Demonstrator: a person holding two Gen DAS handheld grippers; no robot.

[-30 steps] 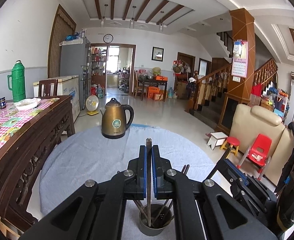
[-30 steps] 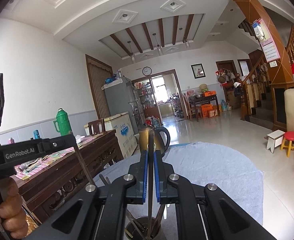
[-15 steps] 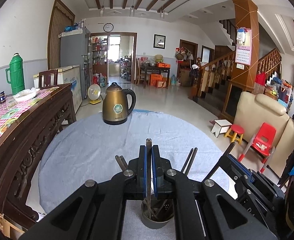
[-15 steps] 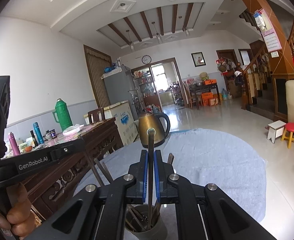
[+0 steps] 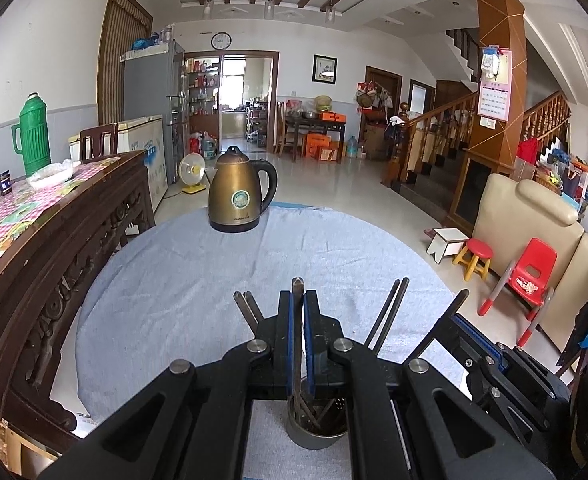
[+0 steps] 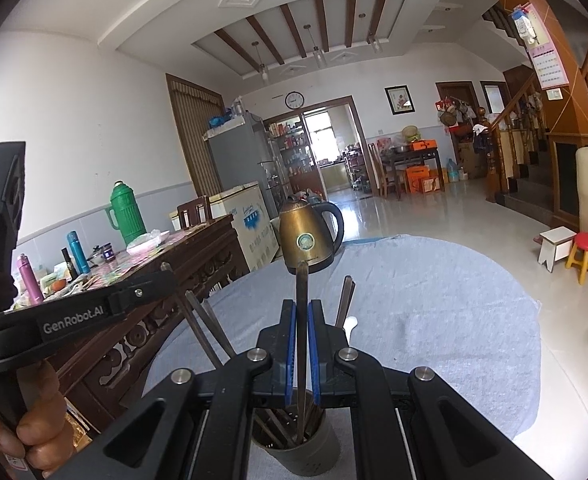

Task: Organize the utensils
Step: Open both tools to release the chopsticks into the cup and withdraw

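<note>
Both my grippers are clamped on chopsticks right now. My left gripper [image 5: 301, 340] pinches one dark chopstick [image 5: 297, 312] upright between its blue pads, lower end down inside the metal utensil cup [image 5: 316, 438]. My right gripper [image 6: 302, 344] grips another chopstick [image 6: 302, 292] the same way, tip in that cup [image 6: 306, 460] with more chopsticks leaning around. The cup sits on the blue-grey tablecloth [image 5: 174, 300], well apart from the brass kettle [image 5: 238, 196].

Utensil cup [image 5: 318, 432] near table [image 5: 174, 280] front edge; chopsticks [image 5: 386, 316] in cup; kettle [image 5: 240, 192] behind, at far edge.
</note>
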